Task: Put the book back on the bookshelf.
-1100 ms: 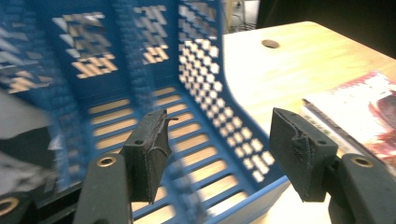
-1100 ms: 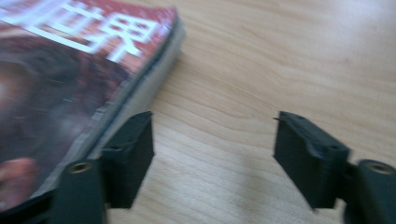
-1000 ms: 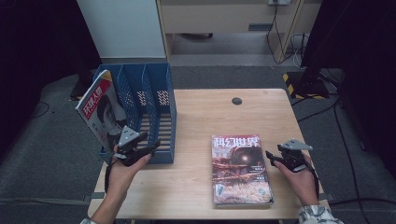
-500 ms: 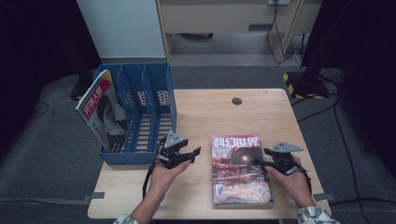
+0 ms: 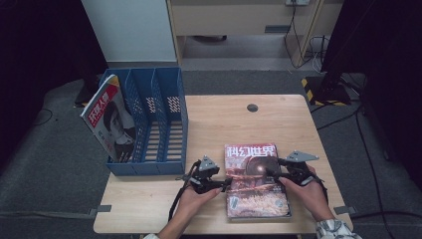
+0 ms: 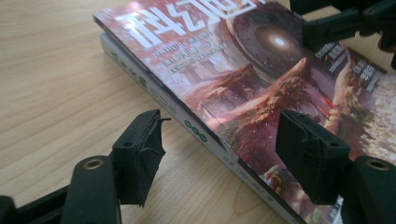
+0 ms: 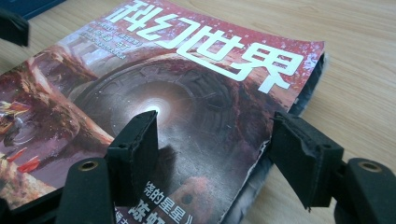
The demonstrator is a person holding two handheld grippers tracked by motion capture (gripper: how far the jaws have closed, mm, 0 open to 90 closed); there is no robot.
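Standing behind the left gripper (image 5: 226, 183) is a blue file rack (image 5: 171, 124) with three slots. A magazine with a face on its cover (image 5: 110, 122) leans in the slot farthest from the grippers. The other two slots have nothing in them that can be seen.

A red magazine (image 5: 254, 181) lies flat on the wooden table (image 5: 224, 119), between the two grippers. It rests on another thin book, and its cover has big white letters.

The left gripper sits at one long edge of the red magazine. In the left gripper view, one jaw is over the table just beside the spine and the other jaw is over the cover. Its jaws have just been opening and stand wide apart. The edge of the magazine is between them, but the pads do not press on it.

The right gripper (image 5: 276, 170) sits at the other long edge. In the right gripper view, one jaw is over the cover and the other is past the edge, by the table. Its jaws have just been opening too, and they hold nothing.

Both hands come from the near side of the table. They lie low, and each gripper points in toward the magazine.
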